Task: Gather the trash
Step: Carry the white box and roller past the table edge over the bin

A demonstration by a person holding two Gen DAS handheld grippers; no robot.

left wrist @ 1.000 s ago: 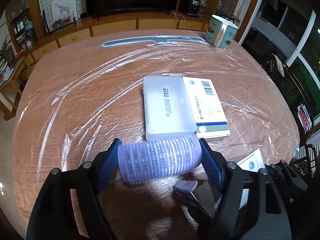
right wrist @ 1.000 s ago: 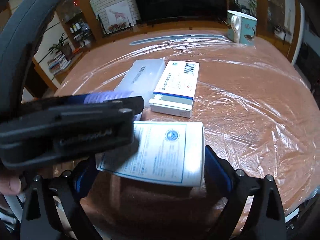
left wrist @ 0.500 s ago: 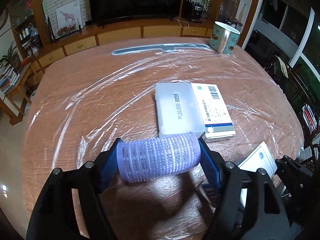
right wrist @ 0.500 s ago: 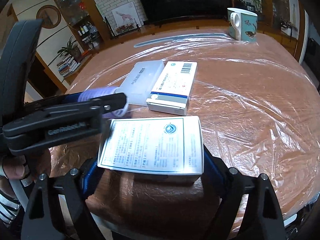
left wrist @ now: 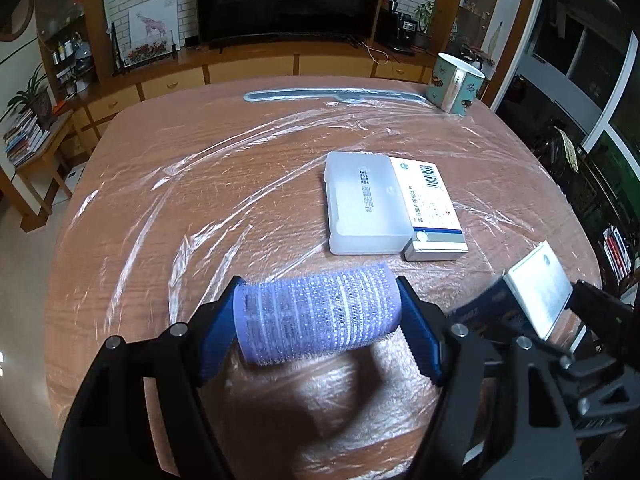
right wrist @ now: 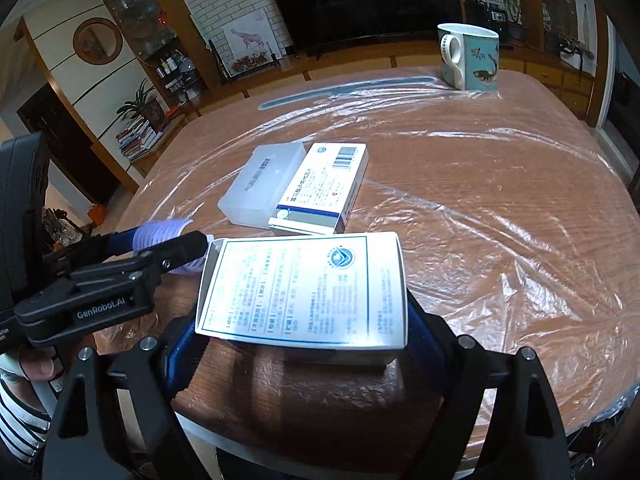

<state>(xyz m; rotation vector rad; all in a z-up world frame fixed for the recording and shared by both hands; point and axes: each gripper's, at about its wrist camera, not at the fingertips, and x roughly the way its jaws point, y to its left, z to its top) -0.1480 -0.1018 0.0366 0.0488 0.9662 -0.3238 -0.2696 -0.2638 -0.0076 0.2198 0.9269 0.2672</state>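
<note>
**Two items in hand, two left on the bench**

Both grippers have lifted and drawn apart over the last second: in the left wrist view the right gripper sat close under the left one, now it stands off to the side, and the bench shows more fully.

- Left gripper (left wrist: 318,316): fingers closed on the ends of a purple hair roller (left wrist: 320,314), held crosswise, clear of the bench (left wrist: 200,184). Its shadow lies on the plastic sheet below.
- Right gripper (right wrist: 298,332): fingers clamped on the sides of a white printed box (right wrist: 304,290), flat face up, raised over the near edge of the bench. One end flap looks open, though glare makes that hard to confirm.
- On the bench, not yet picked up: a frosted plastic case (left wrist: 366,204) and a blue-and-white medicine box (left wrist: 432,208), lying side by side and touching, near the middle.
- Far edge: a patterned mug (left wrist: 454,88) and a long grey strip (left wrist: 332,95) under or on the plastic sheet. Whether either counts as trash I cannot say.

Progress, as I judge it: roughly halfway. Two pieces are gripped but not yet dropped anywhere; no bin or bag shows in either view, so the drop-off point is unknown. Left to do: deposit both held items, then come back for the case and the medicine box.
</note>
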